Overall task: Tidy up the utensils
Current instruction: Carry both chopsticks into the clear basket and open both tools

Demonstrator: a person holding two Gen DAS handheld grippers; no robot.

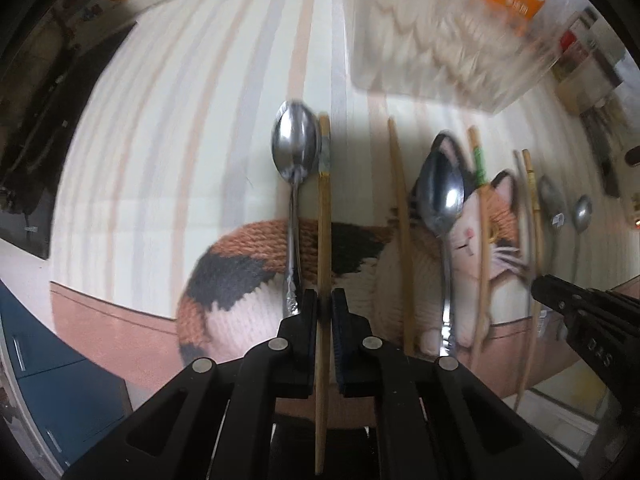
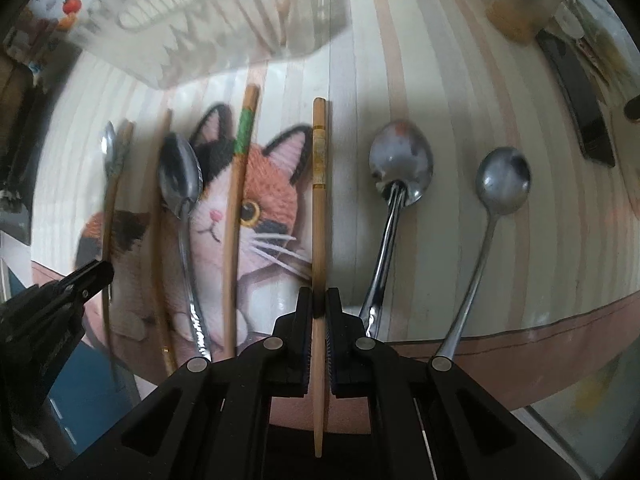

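The left gripper point(image 1: 324, 304) pinches one chopstick point(image 1: 323, 240) mid-frame; the right gripper point(image 2: 319, 302) pinches another chopstick point(image 2: 319, 220). They look light, stiff and smooth, so hold tight near the middle.

Two wooden chopsticks are being held lengthwise, each running straight away between a pair of closed black fingers: the grey-banded chopstick point(image 1: 323, 240) in the left gripper point(image 1: 324, 304), and the yellow-banded chopstick point(image 2: 319, 216) in the right gripper point(image 2: 319, 300). The remaining utensils are lying in a rough row on the cat-print cloth, all pointing the same way. An ornate-handled steel spoon point(image 1: 295, 184) is lying just beside the grey-banded chopstick. Further right are lying a plain chopstick point(image 1: 400, 216), a second steel spoon point(image 2: 182, 200), a green-banded chopstick point(image 2: 236, 208), then a large spoon point(image 2: 396, 184) and a smaller round-bowled spoon point(image 2: 496, 200).
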